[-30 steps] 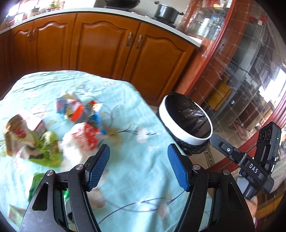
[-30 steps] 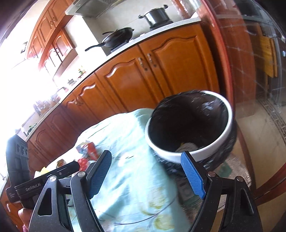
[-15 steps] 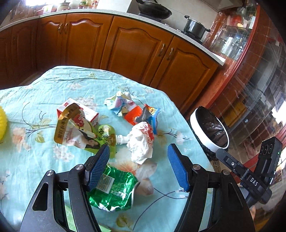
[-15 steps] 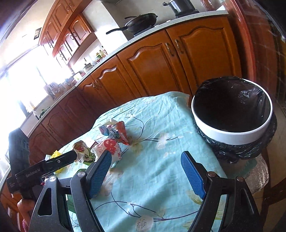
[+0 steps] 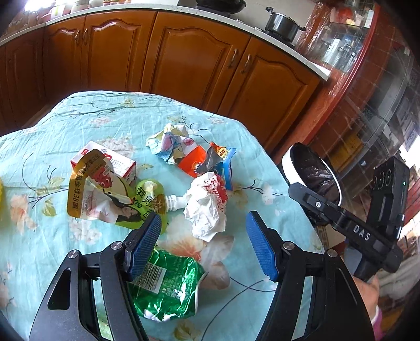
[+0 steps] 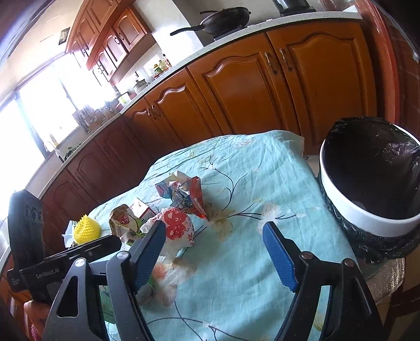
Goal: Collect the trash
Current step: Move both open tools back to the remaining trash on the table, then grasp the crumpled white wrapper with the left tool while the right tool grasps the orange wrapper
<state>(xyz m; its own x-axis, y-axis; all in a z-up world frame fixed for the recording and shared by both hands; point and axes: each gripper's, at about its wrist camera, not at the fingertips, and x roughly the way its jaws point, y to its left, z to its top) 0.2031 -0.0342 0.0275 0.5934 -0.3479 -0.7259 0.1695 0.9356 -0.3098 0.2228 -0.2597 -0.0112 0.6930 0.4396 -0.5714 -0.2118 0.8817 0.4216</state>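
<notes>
Trash lies on a table with a light blue flowered cloth. In the left wrist view I see a crumpled white and red wrapper, a green bag, a green spouted pouch, a gold-edged packet, a white carton and crumpled colourful wrappers. My left gripper is open and empty, hovering just above the white wrapper and green bag. My right gripper is open and empty over the cloth, the white wrapper by its left finger. The black-lined white bin stands at the table's right edge.
Wooden kitchen cabinets stand behind the table, with a pot and a pan on the counter. A yellow spiky ball lies at the table's left. The bin also shows in the left wrist view, beside the right tool's body.
Both grippers have swung away from the bin toward the trash pile on the table. The left gripper has come closer to the white wrapper. Both stayed open.
</notes>
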